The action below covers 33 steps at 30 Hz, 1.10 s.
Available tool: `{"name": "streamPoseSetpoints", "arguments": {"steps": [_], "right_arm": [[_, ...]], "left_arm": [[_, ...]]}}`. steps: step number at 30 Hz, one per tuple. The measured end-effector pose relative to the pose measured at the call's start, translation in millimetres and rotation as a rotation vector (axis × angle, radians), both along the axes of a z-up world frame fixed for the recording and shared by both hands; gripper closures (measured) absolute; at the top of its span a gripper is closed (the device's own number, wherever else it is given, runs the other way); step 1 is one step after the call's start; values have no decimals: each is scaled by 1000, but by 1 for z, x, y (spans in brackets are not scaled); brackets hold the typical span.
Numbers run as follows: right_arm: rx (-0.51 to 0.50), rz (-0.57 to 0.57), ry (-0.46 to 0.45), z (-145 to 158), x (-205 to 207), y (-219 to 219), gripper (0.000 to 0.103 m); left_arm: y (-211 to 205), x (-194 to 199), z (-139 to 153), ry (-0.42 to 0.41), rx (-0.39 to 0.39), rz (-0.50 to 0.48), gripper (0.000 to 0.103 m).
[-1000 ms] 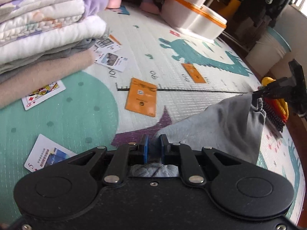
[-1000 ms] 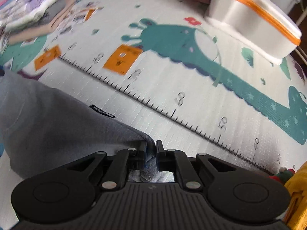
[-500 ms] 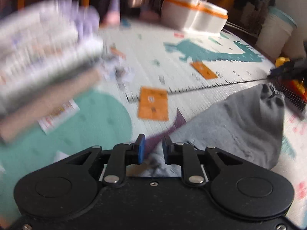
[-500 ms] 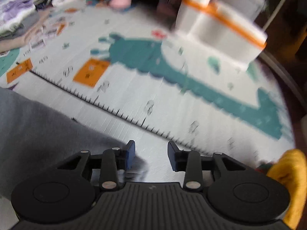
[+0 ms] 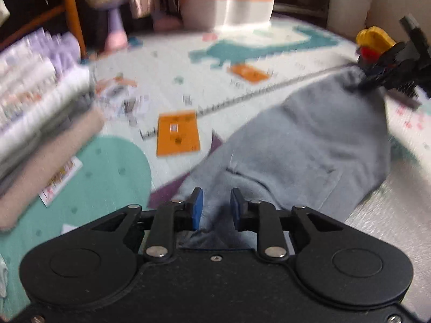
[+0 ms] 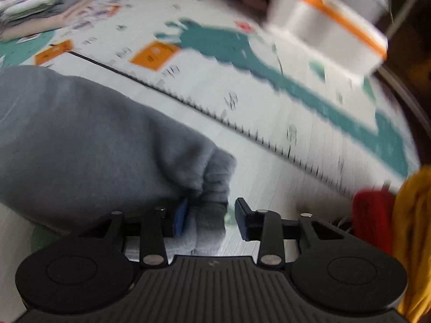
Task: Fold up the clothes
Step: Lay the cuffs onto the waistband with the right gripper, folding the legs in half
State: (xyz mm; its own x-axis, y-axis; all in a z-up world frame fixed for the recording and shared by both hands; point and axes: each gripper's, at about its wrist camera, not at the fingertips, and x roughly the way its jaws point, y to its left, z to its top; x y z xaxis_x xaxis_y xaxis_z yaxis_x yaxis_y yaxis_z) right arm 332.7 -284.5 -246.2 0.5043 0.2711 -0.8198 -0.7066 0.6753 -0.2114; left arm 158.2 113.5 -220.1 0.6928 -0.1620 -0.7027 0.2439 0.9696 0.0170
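At far left a stack of folded blankets (image 5: 40, 102) sits on the play mat (image 5: 167, 80), with playing cards (image 5: 60, 180) and an orange card (image 5: 177, 132) scattered just beside it. The left claw (image 5: 214, 208) stands with its jaws parted, grey fabric lying loose between the blue pads but not pinched. The grey garment (image 5: 304, 145), apparently sweatpants with a pocket seam, lies spread on the mat between the two tools. The right claw (image 6: 211, 216) is likewise apart at the jaws, the elastic cuff (image 6: 212, 185) touching only the left pad. Judgement: neither claw has a hold, so any lift from here would leave the cloth behind or drag one layer and skew the fold; closing on the bunched cuff could trap a crease. Motion blur limits finer detail. Open mat lies ahead of the garment toward the white storage boxes (image 6: 328, 21), giving room to lay the fold forward. To the right, a yellow and red item (image 6: 404, 223) sits near the right claw and narrows clearance there; the cards at left could be swept under the cloth.
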Motion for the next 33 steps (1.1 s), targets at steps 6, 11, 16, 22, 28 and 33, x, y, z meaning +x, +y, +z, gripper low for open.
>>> {"name": "streamPoseSetpoints", "arguments": {"steps": [6, 11, 16, 22, 28, 33], "right_arm": [[50, 138, -154, 15, -19, 31, 74], [-9, 68, -17, -24, 5, 40, 76], [7, 43, -29, -25, 6, 38, 77], [34, 0, 13, -26, 7, 24, 78], [67, -157, 136, -13, -58, -5, 79], [61, -182, 158, -11, -129, -13, 80]], "left_arm": [[-11, -12, 2, -50, -5, -47, 82], [-39, -15, -24, -43, 206, -112, 80], [-56, -41, 8, -130, 146, -151, 80], [-34, -29, -24, 0, 117, -168, 76], [1, 1, -18, 104, 30, -302, 76], [0, 12, -19, 102, 96, -351, 79]]}}
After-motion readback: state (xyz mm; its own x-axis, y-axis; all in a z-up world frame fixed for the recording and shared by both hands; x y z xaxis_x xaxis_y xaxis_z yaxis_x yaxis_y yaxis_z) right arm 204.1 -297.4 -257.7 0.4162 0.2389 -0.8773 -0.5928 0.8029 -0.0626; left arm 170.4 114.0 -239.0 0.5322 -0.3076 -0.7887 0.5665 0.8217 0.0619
